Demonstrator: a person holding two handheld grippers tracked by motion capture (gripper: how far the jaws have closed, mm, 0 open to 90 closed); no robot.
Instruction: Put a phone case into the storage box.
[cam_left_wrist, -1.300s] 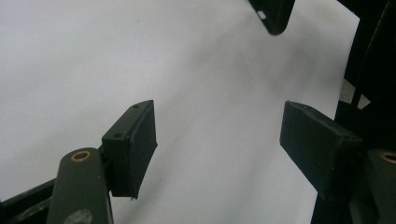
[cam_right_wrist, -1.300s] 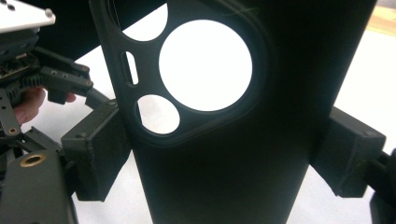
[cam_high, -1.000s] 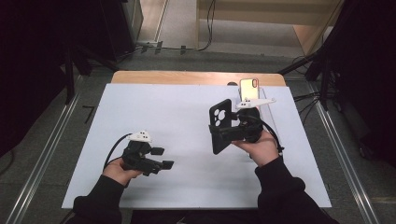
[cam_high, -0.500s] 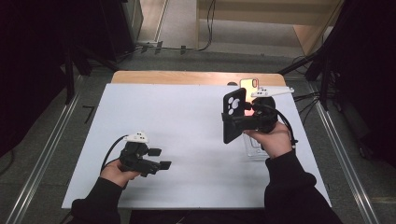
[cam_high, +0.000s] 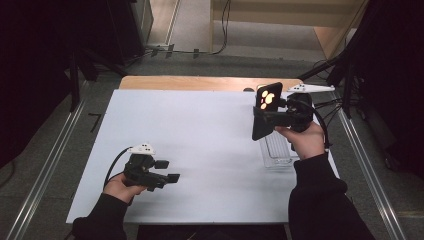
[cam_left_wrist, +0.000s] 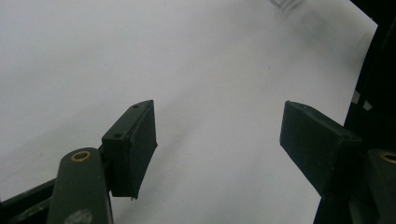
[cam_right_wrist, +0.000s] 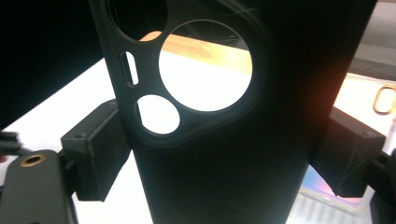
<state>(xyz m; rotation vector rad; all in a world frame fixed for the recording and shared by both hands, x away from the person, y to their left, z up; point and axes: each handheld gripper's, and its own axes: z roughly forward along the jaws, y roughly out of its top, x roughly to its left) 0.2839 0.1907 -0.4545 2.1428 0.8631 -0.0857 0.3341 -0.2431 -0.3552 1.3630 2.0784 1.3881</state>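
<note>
Phone case (cam_high: 264, 112): black, with camera cutouts, upper right of the high view, held off the white mat (cam_high: 200, 150). Long axis near upright, tilted slightly, cutout end uppermost; through the cutouts an orange-lit surface shows. In the right gripper view the case (cam_right_wrist: 224, 154) stands between the two jaws, cutouts toward the top of the frame, long axis running bottom to top. Right gripper (cam_high: 280, 117): closed on the case across its width, one pad on each long edge, held in a hand (cam_high: 305, 140) at right of centre. Beneath and just beside it, at the mat's right edge, a clear tray (cam_high: 277, 150); a phone (cam_right_wrist: 369, 100) appears to lie at right in the right gripper view, partly hidden behind the case. Left gripper (cam_high: 167, 177): lower left of the high view, low over the mat, well apart from the case; its jaws stand wide apart with nothing between them, bare mat (cam_left_wrist: 210, 70) ahead. Step judged in hand: carrying the case toward the phone at the far right. Next move likely calls for turning the case from upright to flat, cutouts matched to the phone's camera end, then lowering it squarely. Table edge (cam_high: 200, 82), wood, at top of the mat.
</note>
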